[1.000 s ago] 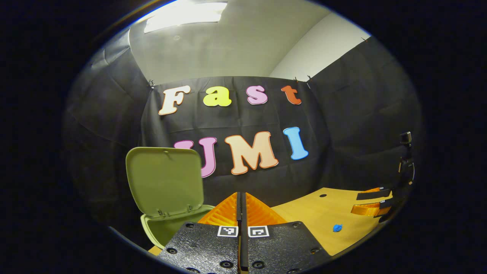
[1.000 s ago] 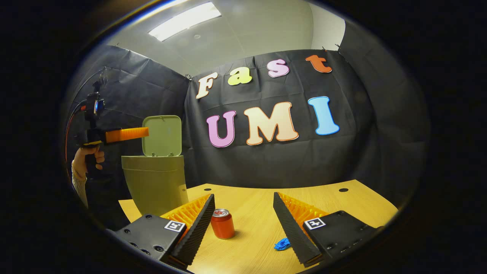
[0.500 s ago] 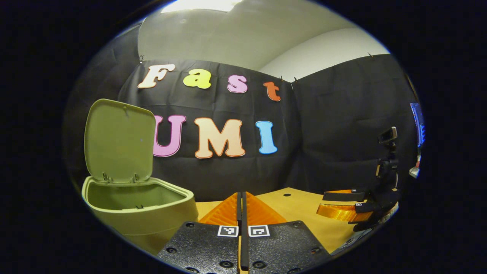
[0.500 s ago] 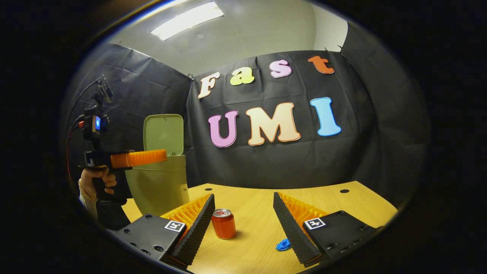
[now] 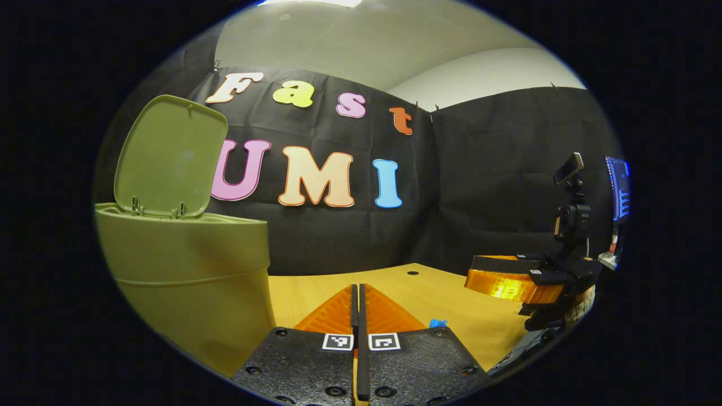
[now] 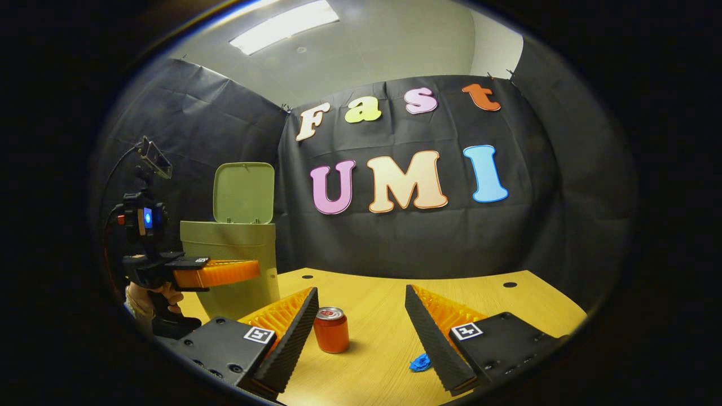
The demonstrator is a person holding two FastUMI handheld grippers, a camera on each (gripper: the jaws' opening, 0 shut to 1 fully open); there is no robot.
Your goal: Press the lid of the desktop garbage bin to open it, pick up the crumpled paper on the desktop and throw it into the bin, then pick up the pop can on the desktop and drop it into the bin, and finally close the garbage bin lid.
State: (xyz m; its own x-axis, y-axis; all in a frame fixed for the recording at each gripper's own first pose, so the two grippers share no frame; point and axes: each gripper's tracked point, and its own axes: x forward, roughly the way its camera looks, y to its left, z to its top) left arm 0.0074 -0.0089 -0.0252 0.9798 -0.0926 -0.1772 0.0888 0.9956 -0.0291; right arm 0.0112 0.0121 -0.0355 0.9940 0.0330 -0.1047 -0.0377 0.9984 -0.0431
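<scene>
Fingers of left gripper pressing together, empty, beside bin, lid standing open. Right gripper gaping wide over desk; pop can and crumpled paper sitting between.

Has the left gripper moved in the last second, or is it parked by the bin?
Yes. In the right gripper view the left gripper has dropped from level with the open lid to beside the bin body.
</scene>
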